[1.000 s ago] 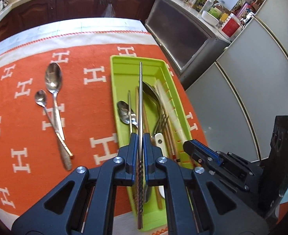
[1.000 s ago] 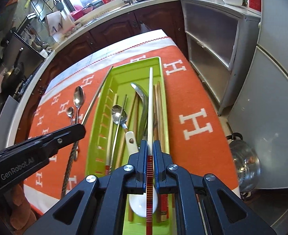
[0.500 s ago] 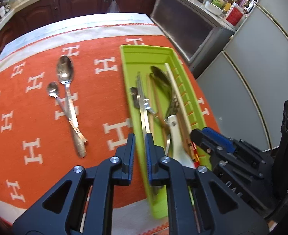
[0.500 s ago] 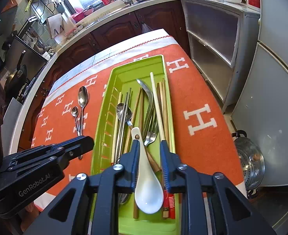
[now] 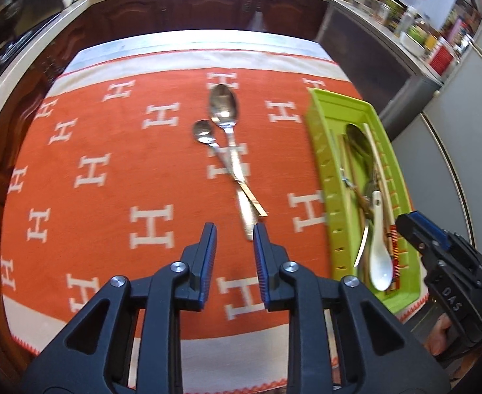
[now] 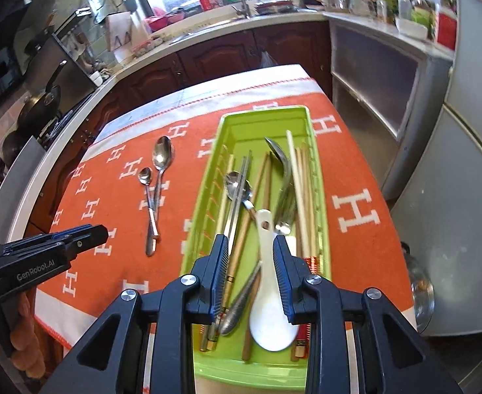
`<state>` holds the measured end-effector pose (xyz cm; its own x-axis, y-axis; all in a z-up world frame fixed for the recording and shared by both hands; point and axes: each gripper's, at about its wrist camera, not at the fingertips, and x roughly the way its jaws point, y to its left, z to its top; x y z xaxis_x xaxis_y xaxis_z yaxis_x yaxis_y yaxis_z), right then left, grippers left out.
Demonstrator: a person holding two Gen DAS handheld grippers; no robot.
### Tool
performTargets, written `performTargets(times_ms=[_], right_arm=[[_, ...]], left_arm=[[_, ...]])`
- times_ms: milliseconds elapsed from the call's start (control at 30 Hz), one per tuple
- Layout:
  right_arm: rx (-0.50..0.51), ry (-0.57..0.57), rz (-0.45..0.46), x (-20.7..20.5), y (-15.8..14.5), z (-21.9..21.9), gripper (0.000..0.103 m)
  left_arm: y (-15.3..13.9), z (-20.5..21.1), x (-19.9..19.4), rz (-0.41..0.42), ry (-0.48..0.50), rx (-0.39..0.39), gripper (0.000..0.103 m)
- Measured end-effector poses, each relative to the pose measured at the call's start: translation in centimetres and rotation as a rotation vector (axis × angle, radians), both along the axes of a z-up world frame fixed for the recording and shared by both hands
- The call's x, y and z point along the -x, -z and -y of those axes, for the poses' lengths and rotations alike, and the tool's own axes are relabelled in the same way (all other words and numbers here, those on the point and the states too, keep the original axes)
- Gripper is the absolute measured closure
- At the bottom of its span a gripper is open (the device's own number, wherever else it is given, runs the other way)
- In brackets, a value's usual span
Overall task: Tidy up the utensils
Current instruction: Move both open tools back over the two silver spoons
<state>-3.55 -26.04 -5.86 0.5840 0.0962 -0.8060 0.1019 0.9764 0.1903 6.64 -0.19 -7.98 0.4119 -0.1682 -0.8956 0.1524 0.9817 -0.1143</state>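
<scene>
Covering the kitchen table, an orange cloth lies under both grippers' released, just-opened jaws.

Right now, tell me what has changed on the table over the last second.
Both grippers let go: the left gripper dropped its metal chopstick and the right gripper its pale chopstick into the green tray. Their jaws have just been opening and now hold nothing. The left gripper swung off the tray toward the two spoons on the orange cloth. The spoons and tray stayed put.
</scene>
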Motion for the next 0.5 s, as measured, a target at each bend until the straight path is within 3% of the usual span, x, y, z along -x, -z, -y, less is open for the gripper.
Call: performTargets(times_ms=[500], right_arm=[[0.027,-0.224,0.029,-2.2,-3.0,-8.8,0.075]], left_arm=[[-0.8,-6.2,-0.1,0.034,-0.109,0.004,0.083]])
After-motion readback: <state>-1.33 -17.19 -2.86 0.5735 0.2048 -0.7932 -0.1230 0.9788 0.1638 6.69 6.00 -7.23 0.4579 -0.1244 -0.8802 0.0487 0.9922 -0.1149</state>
